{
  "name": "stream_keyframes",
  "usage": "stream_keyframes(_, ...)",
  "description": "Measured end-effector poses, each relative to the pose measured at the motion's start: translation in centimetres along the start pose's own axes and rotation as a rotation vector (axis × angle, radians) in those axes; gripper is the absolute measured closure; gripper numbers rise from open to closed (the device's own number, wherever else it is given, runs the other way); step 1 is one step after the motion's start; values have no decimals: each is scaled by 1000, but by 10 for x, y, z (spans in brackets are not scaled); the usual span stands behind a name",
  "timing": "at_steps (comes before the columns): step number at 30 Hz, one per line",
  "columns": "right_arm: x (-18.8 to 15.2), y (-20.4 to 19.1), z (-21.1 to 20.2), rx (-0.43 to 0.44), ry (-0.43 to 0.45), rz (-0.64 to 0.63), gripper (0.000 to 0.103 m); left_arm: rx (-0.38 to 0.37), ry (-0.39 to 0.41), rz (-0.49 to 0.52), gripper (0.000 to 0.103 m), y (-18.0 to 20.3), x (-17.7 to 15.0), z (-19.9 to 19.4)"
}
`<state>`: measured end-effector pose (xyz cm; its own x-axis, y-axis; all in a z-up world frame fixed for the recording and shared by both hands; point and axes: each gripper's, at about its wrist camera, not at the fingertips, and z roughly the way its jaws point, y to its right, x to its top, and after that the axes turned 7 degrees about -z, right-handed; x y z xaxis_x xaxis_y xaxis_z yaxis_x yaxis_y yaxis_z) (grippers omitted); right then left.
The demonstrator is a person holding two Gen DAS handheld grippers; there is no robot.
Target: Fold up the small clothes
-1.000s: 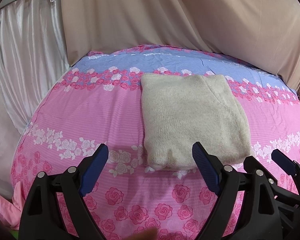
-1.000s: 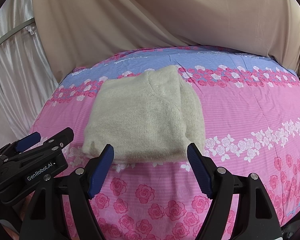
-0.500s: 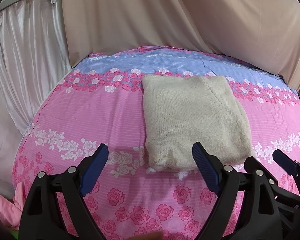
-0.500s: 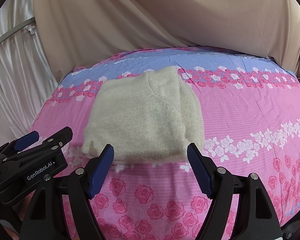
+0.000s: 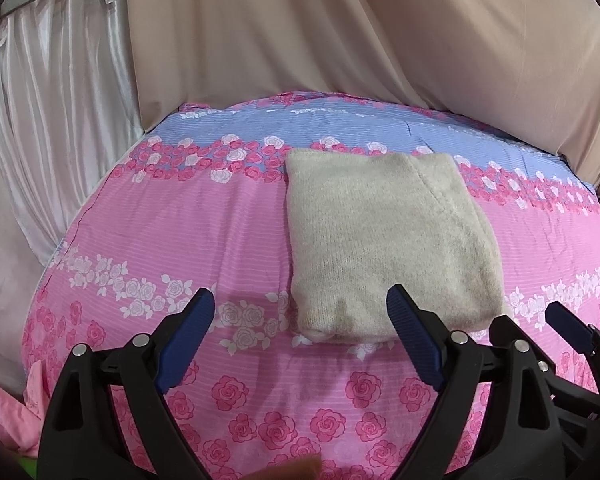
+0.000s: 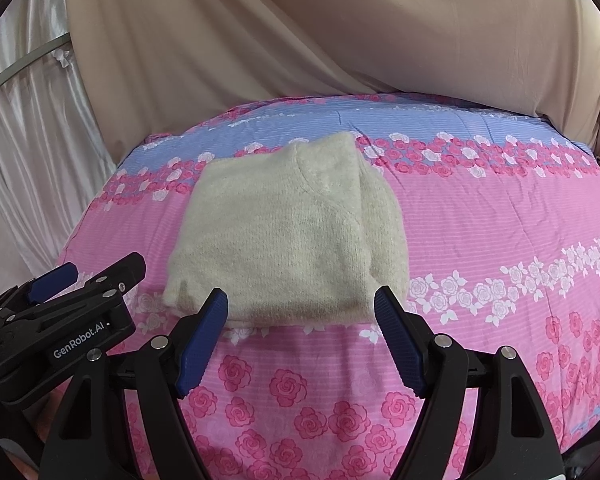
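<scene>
Bed [image 5: 148,240]: pink floral cover; sweater [image 5: 380,240] lies folded mid-bed, long axis running away from both grippers, near edge just ahead; right gripper [image 6: 300,336] faces it squarely, nearer; left gripper [image 5: 300,340] offset leftward; both wide open, empty.

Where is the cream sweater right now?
The folded cream sweater lies on the floral bedspread, just beyond the open right gripper.

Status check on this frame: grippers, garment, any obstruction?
Left gripper open, empty. Right gripper open, empty. Cream sweater folded flat on floral bedsheet, untouched. Nothing in the way.
</scene>
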<state>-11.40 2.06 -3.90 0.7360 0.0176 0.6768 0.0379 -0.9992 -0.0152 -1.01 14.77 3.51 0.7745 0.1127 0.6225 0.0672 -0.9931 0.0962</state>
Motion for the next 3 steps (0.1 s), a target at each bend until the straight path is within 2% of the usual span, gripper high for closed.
stream_keyframes(3,-1,2,0,0,-3,-1,29,4,-3,4,18,1,-1,0)
